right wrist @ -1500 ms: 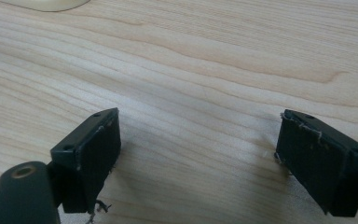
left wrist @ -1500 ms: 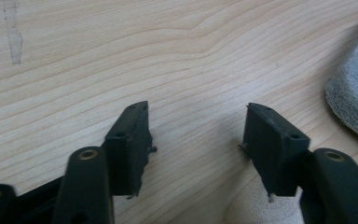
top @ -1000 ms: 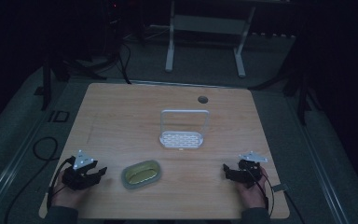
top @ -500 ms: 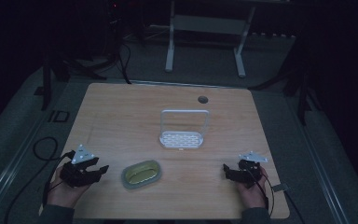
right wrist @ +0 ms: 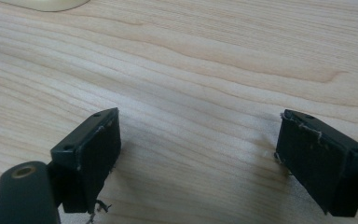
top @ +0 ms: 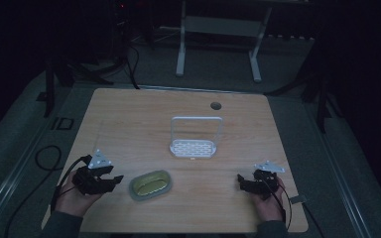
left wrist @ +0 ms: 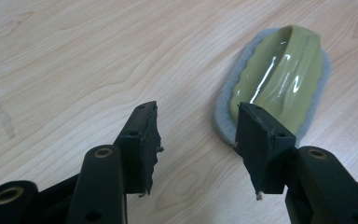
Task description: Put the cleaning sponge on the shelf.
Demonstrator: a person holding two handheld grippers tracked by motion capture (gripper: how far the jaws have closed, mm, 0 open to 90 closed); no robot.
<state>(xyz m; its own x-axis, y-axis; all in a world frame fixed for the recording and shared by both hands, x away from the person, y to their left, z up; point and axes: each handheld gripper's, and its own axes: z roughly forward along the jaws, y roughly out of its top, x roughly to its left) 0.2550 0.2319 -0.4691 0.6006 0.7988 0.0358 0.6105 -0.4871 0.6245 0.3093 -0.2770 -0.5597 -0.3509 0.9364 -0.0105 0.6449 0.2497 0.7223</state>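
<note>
An oval olive-green glossy pad with a grey felt rim [top: 150, 184] lies on the wooden table [top: 129, 129] near the front. In the left gripper view the same pad [left wrist: 279, 79] sits just ahead and to the right of the jaws. My left gripper [top: 113, 180] rests a short way left of it, open and empty [left wrist: 196, 135]. A white rack with an upright frame and a perforated base [top: 195, 139] stands at the table's middle. At the front right my right gripper [top: 241, 182] sits low over bare wood, open wide with nothing between its jaws [right wrist: 198, 154].
A round cable hole [top: 215, 106] lies in the table's far side. A pale object's edge [right wrist: 42, 4] shows at the top left of the right gripper view. Metal stand legs [top: 181, 44] rise on the floor beyond the table. A black cable [top: 44, 158] loops off the left edge.
My left gripper has shifted a little to the right, toward the green pad. The right gripper, pad and rack have stayed put.
</note>
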